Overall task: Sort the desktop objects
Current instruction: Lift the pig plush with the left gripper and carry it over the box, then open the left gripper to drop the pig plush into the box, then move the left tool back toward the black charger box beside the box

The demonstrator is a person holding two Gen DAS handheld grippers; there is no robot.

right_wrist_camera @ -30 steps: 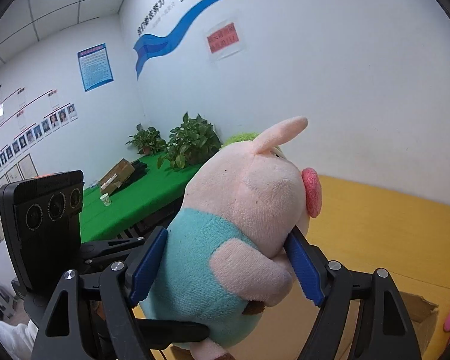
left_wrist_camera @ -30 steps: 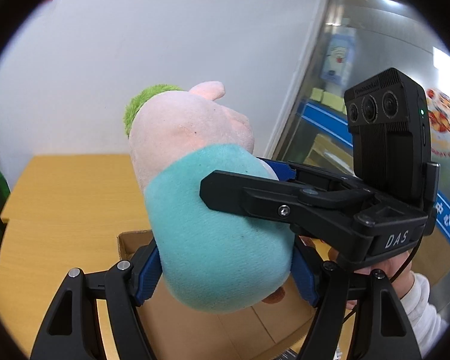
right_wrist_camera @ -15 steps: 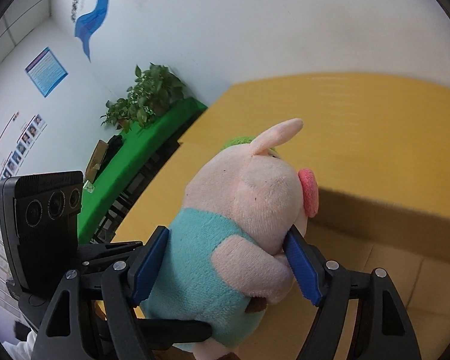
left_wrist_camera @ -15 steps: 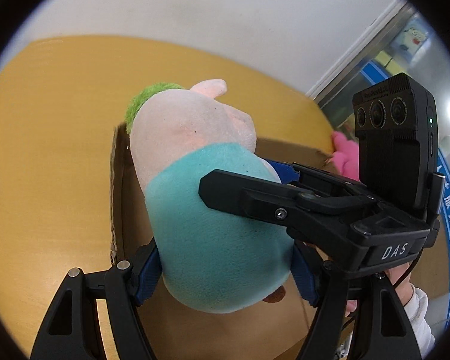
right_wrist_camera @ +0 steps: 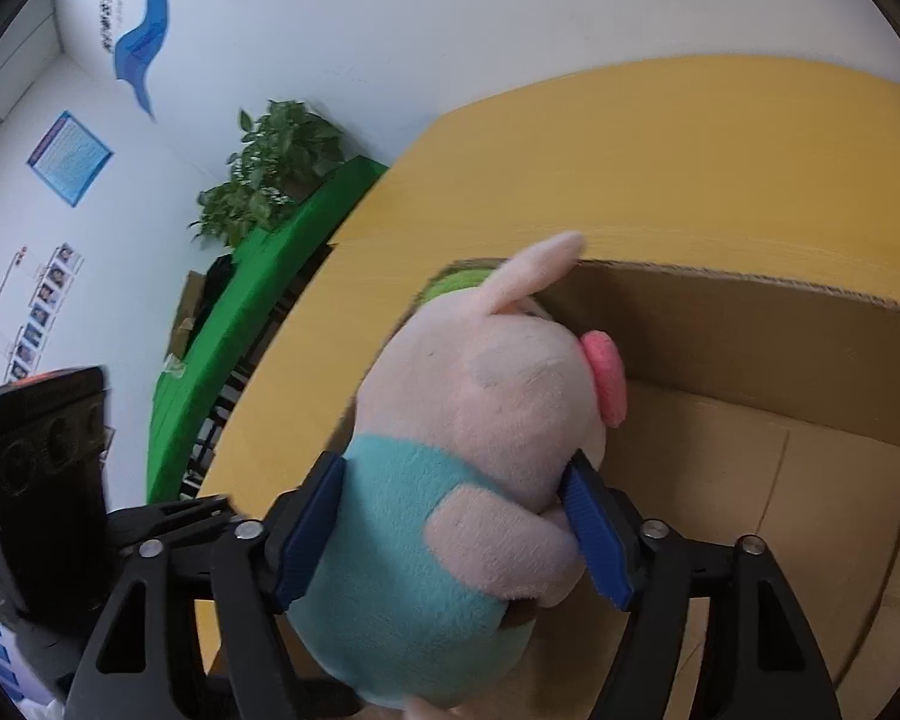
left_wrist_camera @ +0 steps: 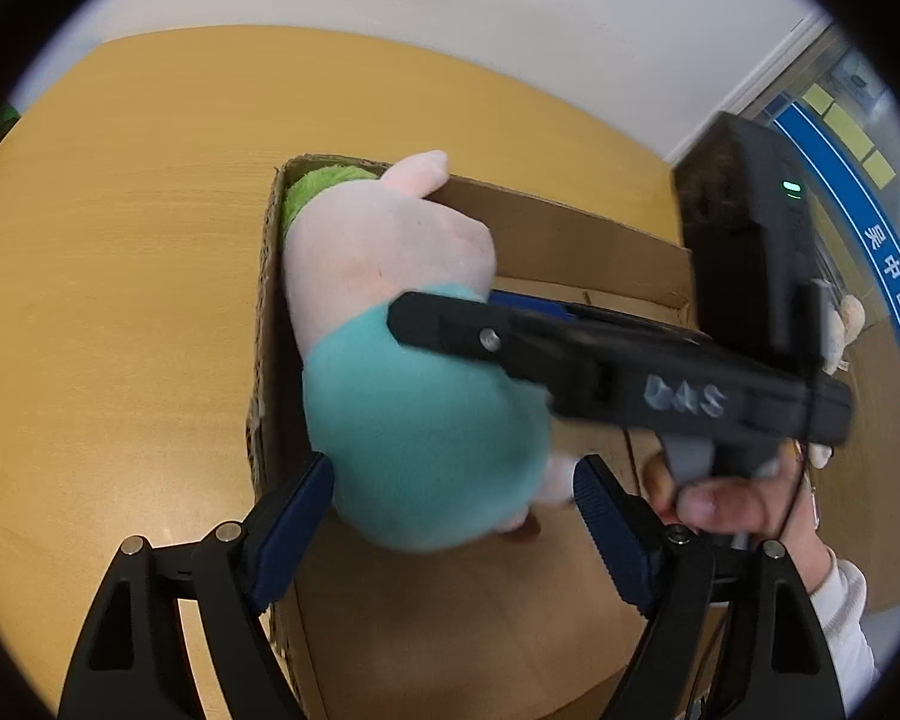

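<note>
A plush pig (left_wrist_camera: 390,300) with a teal shirt, pink head and green hair hangs partly inside an open cardboard box (left_wrist_camera: 570,222), its head against the box's far left corner. My right gripper (right_wrist_camera: 456,474) is shut on the plush pig (right_wrist_camera: 468,420), with both blue pads pressed into its sides. My left gripper (left_wrist_camera: 456,480) straddles the pig's lower body and its jaws are opening: the left pad brushes the teal fabric, while the right pad stands off it. The box wall (right_wrist_camera: 750,348) rises just behind the pig's snout.
The box stands on a yellow wooden table (left_wrist_camera: 120,300) near a white wall. A person's hand (left_wrist_camera: 720,504) holds the right gripper's handle. A green table (right_wrist_camera: 240,312) with potted plants (right_wrist_camera: 270,174) stands further off. A beige soft toy (left_wrist_camera: 846,324) lies beyond the box.
Both grippers have come down with the pig, from high above the table into the box. The left gripper's pads have spread away from the pig's body.
</note>
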